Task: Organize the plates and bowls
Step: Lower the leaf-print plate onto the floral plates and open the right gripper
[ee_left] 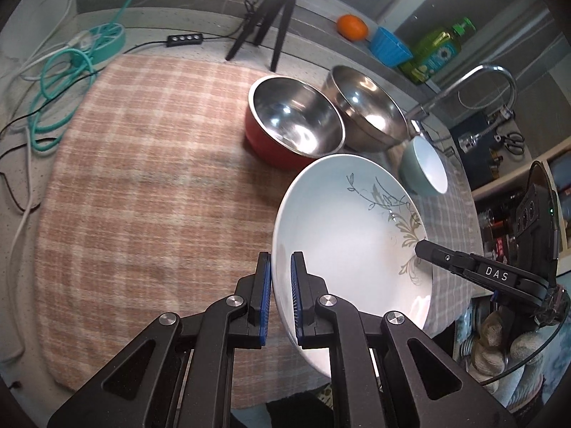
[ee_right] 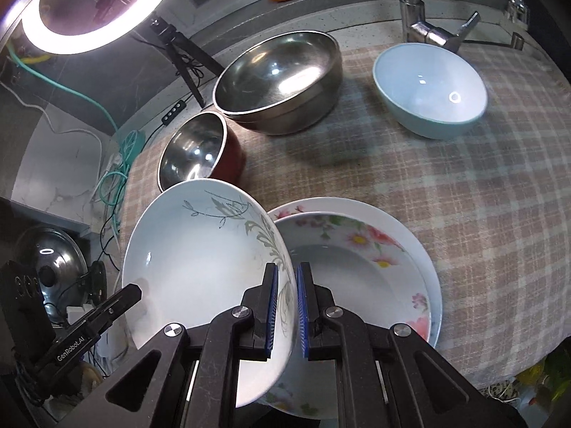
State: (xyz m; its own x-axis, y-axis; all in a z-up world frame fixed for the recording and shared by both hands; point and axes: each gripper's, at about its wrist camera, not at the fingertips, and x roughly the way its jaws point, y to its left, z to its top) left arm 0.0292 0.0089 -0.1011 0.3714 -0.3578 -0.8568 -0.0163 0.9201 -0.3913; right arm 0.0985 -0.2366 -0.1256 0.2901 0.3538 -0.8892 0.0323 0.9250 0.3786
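Observation:
A white plate with a grey leaf pattern (ee_left: pixel 349 235) (ee_right: pixel 200 249) hangs tilted above the checked cloth (ee_left: pixel 142 178), held from both sides. My left gripper (ee_left: pixel 280 260) is shut on its left rim, and my right gripper (ee_right: pixel 287 271) is shut on the opposite rim. Just beneath the right edge lie two stacked floral plates (ee_right: pixel 357 267). Behind stand a red bowl with a steel inside (ee_left: pixel 292 125) (ee_right: pixel 200 149), a larger steel bowl (ee_left: pixel 367 107) (ee_right: pixel 278 75) and a pale blue bowl (ee_left: pixel 428 164) (ee_right: pixel 428 85).
A black tripod (ee_left: pixel 271 25) and a ring light (ee_right: pixel 89 10) stand at the back. An orange (ee_left: pixel 351 26), a blue cup (ee_left: pixel 389 48) and a green soap bottle (ee_left: pixel 439 50) sit on the ledge. A faucet (ee_right: pixel 421 21) rises by the pale bowl. Cables (ee_left: pixel 53 89) lie to the left.

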